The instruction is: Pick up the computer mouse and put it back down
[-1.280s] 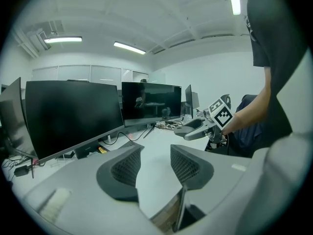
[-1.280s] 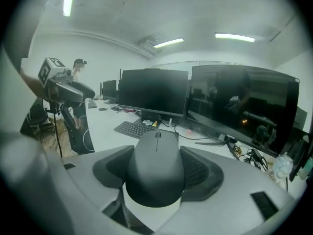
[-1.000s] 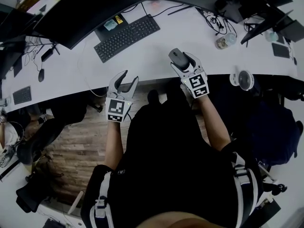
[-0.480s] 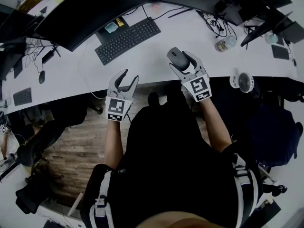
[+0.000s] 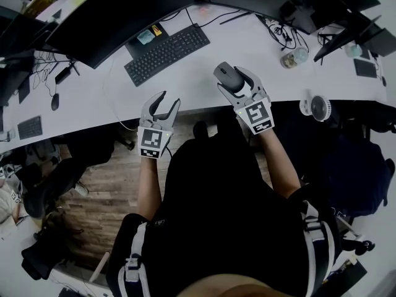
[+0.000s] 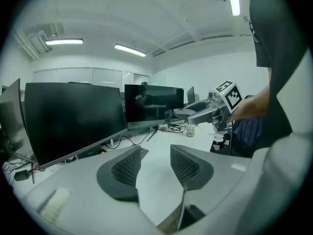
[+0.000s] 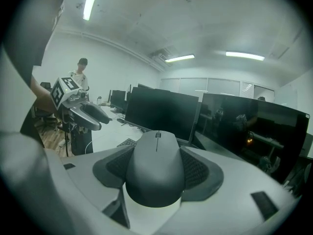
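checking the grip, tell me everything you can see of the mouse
The computer mouse is dark grey, matte plastic by its look, rounded, with a scroll wheel and a seam at its front; no cable shows. It sits level in the right gripper, jaws pressing its two sides, nose pointing away, apparently raised above the white desk near its front edge.

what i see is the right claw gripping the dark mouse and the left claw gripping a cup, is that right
Not quite. The left claw grips no cup: the left gripper view shows its jaws apart with nothing between them, only the desk beyond. The right claw does grip the dark mouse.
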`<state>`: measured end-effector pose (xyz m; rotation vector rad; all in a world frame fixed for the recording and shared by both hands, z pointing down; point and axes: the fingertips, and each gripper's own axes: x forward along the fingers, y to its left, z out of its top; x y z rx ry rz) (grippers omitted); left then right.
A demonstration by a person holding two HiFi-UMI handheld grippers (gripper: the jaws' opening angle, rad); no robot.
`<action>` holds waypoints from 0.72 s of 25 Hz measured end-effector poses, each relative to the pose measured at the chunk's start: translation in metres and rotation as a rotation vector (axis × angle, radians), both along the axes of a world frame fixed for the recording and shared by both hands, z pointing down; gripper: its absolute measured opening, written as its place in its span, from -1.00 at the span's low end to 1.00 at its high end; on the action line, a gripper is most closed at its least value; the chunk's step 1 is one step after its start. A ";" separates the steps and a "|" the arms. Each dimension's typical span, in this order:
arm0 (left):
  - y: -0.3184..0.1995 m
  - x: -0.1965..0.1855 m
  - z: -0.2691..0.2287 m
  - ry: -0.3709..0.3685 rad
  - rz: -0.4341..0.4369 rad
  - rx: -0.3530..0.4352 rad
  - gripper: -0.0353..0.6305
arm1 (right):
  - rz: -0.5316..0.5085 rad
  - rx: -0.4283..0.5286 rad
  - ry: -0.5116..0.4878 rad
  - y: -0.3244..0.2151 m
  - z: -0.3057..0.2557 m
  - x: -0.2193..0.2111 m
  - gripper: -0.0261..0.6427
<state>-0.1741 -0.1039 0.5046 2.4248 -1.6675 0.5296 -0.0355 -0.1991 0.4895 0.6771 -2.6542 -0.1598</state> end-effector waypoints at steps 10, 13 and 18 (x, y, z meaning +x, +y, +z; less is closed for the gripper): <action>0.000 -0.007 0.000 0.012 -0.006 0.003 -0.33 | 0.011 0.005 -0.003 0.004 -0.001 -0.006 -0.05; 0.000 -0.007 0.002 0.015 -0.003 -0.001 -0.33 | 0.013 0.006 0.002 0.005 0.000 -0.006 -0.05; -0.001 -0.008 0.003 0.017 0.000 -0.004 -0.33 | 0.021 0.005 0.006 0.005 0.002 -0.005 -0.05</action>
